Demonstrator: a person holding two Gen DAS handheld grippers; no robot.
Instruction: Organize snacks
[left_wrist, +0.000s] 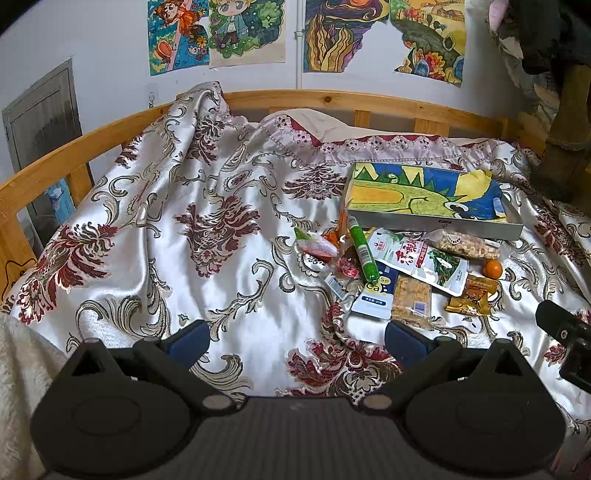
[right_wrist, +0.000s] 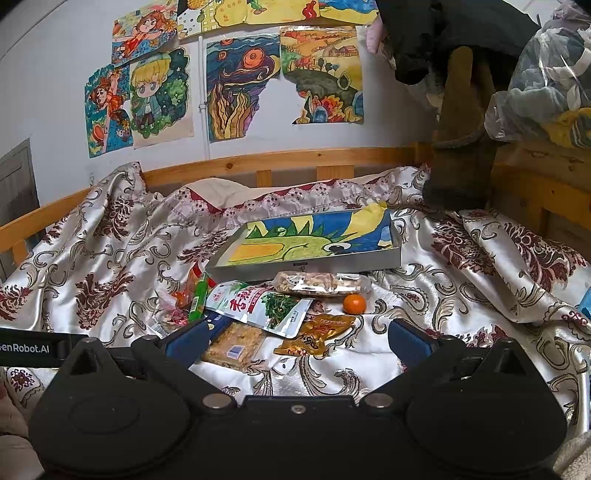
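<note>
My right tool (right_wrist: 297, 341) gapes wide, empty; left tool (left_wrist: 297, 338) too. I'd take the near gold packet (right_wrist: 319, 336) by its edge into the tray (right_wrist: 306, 265).

Bedspread (left_wrist: 229, 206): glossy satin-like cloth, woven damask pattern, lace-trimmed edge. Bed rail (left_wrist: 332, 99): varnished pine wood, smooth. Tray (right_wrist: 306, 267): matt grey walls, possibly metal or card; lined with crayon-coloured paper. Snack packets (right_wrist: 258, 306): shiny plastic film. Tangerine (right_wrist: 354, 303): dimpled peel. Both tongs (right_wrist: 295, 341): matt black plastic, blue pads (left_wrist: 402, 339) apparently rubbery.
</note>
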